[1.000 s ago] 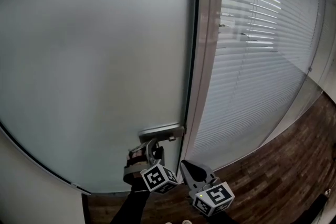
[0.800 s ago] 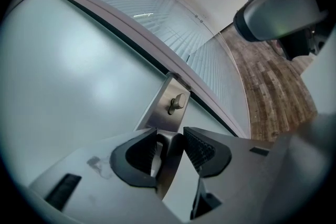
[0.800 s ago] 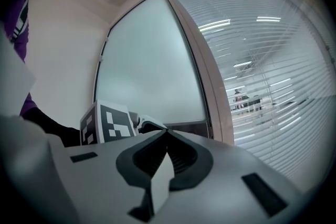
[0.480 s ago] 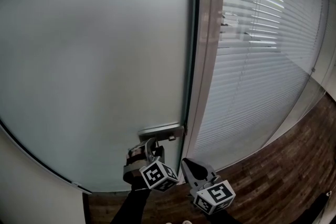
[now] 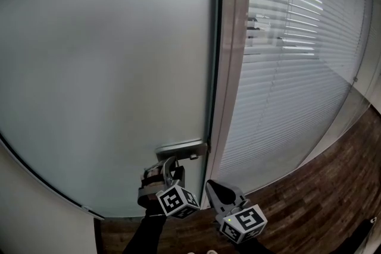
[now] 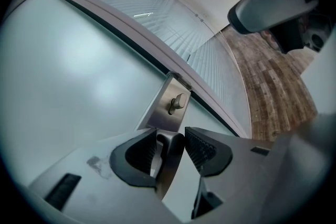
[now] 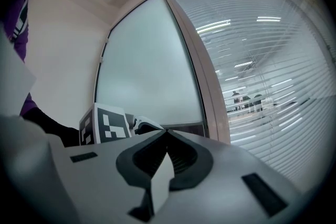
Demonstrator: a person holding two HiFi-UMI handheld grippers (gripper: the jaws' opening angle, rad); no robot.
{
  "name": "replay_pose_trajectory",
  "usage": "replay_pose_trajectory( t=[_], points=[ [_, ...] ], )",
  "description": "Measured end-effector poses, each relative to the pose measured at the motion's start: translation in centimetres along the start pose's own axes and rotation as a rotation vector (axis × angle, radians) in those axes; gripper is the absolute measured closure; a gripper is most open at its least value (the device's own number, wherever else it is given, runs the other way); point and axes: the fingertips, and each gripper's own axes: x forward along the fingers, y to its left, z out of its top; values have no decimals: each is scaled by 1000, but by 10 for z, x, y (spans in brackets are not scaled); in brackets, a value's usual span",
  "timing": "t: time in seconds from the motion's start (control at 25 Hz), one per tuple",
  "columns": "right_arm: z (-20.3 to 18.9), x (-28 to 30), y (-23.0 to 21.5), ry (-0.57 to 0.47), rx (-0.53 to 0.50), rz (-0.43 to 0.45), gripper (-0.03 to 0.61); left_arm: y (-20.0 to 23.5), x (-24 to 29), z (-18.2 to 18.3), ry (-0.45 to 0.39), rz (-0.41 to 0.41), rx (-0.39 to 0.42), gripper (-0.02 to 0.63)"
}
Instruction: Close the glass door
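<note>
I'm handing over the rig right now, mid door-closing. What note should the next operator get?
Left gripper: jaws opening, with the door handle between them.
Right gripper: shut, empty, beside the left one, touching nothing.
Glass door: its edge looks flush against the frame.
Done: the door appears closed.
Left: draw the left gripper off the handle, then check the latch has caught, which the views cannot confirm.

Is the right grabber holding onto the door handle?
No, the right gripper has its jaws closed together with nothing between them.
</note>
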Motion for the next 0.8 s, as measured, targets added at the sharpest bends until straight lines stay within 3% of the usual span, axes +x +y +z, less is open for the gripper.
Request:
replay_pose_trajectory(
  t=[0.28,0.44,0.64,0.8],
  points=[
    [-2,0,4,0,7,14,588,-4,-6,1,-15,-35,29,448],
    [0,-2,4,-8,0,9,588,2,-27,0,-42,21,2,448],
    [1,-1,4,-9,-5,9,588,11,-61,2,-125,146,-141,448],
    [3,2,12,-13,-11,27,588,8,-83,-4,-157,157,-359,449]
  ],
)
